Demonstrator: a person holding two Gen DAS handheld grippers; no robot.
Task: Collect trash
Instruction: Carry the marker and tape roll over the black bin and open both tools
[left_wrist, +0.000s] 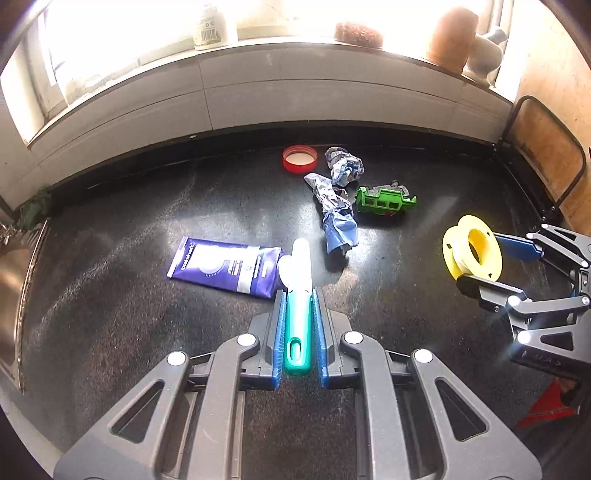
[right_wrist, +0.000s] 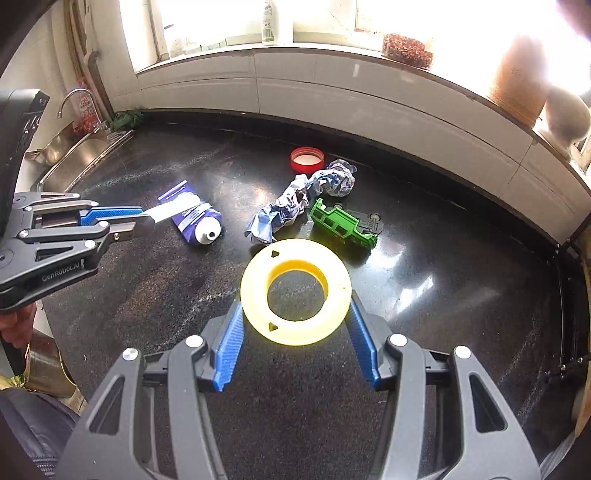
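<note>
My left gripper (left_wrist: 298, 295) is shut on a teal and white stick-shaped item (left_wrist: 300, 295) and holds it above the black counter (left_wrist: 147, 332); in the right wrist view the left gripper (right_wrist: 147, 218) shows at the left. My right gripper (right_wrist: 295, 306) is shut on a yellow spool (right_wrist: 295, 291), also in the left wrist view (left_wrist: 472, 248). On the counter lie a purple tube (left_wrist: 225, 269), crumpled blue-white paper (left_wrist: 338, 206), a red lid (left_wrist: 300, 158) and a green toy car (left_wrist: 384, 201).
A steel sink (right_wrist: 74, 155) with a tap lies at the counter's left end. A white tiled wall (left_wrist: 295, 99) and a window sill with a bottle, a scrubber and jars run behind. A chair back (left_wrist: 546, 155) stands at the right.
</note>
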